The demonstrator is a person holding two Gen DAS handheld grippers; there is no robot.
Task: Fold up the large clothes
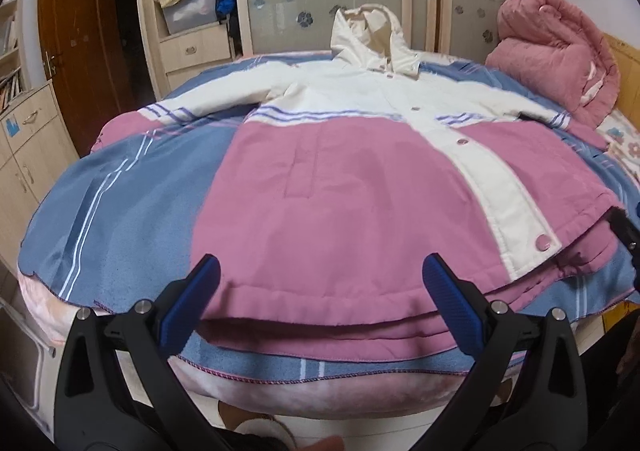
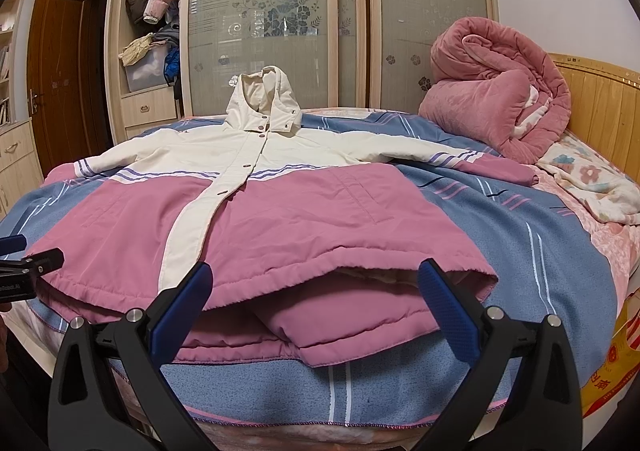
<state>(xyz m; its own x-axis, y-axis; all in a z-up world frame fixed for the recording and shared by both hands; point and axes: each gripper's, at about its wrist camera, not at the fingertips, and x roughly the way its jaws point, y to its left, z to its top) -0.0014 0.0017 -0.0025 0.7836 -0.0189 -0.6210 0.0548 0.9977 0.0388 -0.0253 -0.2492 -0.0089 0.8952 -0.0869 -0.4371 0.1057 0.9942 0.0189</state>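
A hooded jacket point(image 1: 340, 187) point(image 2: 280, 219), cream on top and pink below, lies flat and face up on the bed with both sleeves spread out and its hood at the far side. My left gripper point(image 1: 320, 275) is open just in front of the pink hem on the jacket's left half, nothing between its blue pads. My right gripper point(image 2: 316, 283) is open too, at the hem of the right half, where the front panel lifts a little off the back layer. The other gripper's tip shows at each view's edge.
A blue striped blanket point(image 1: 120, 219) covers the bed. A rolled pink quilt point(image 2: 496, 99) and a floral cover point(image 2: 592, 187) lie at the right by the wooden headboard point(image 2: 600, 99). A wardrobe with frosted sliding doors point(image 2: 280, 31) and a wooden door point(image 1: 80, 31) stand behind.
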